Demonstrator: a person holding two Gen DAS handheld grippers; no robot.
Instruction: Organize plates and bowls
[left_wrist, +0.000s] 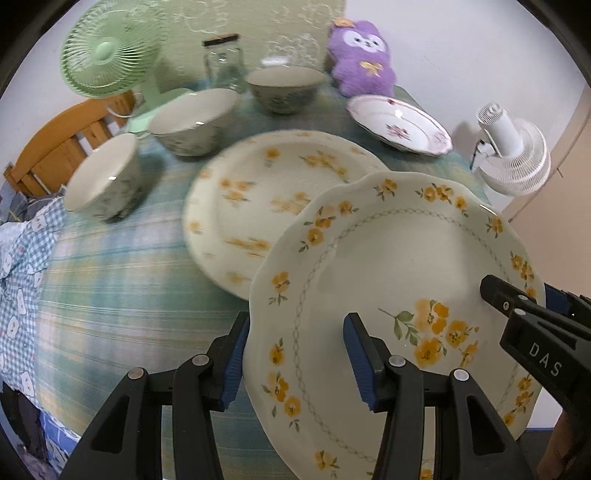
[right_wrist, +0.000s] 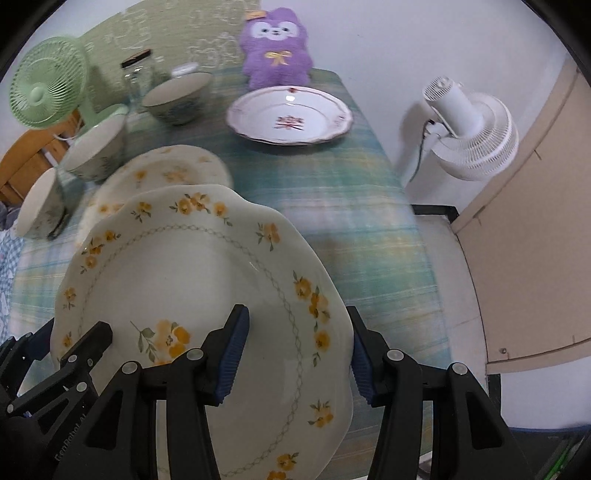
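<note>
Gripping yellow-flowered plate (left_wrist: 399, 266) rim w/ left gripper (left_wrist: 295, 354) & right gripper (right_wrist: 295, 350).

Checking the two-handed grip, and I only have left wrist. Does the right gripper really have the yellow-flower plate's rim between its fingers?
Observer: Yes. In the right wrist view the right gripper straddles the right rim of the yellow-flower plate, with one finger over the plate's face and the other outside the rim.
Operator: Anything on the cloth to the right of that plate?
Observer: No. The tablecloth is bare there, out to the table's edge.
Operator: Is the pink-flower plate empty?
Observer: Yes. The whole inside of the pink-flower plate shows here, and nothing lies in it.
</note>
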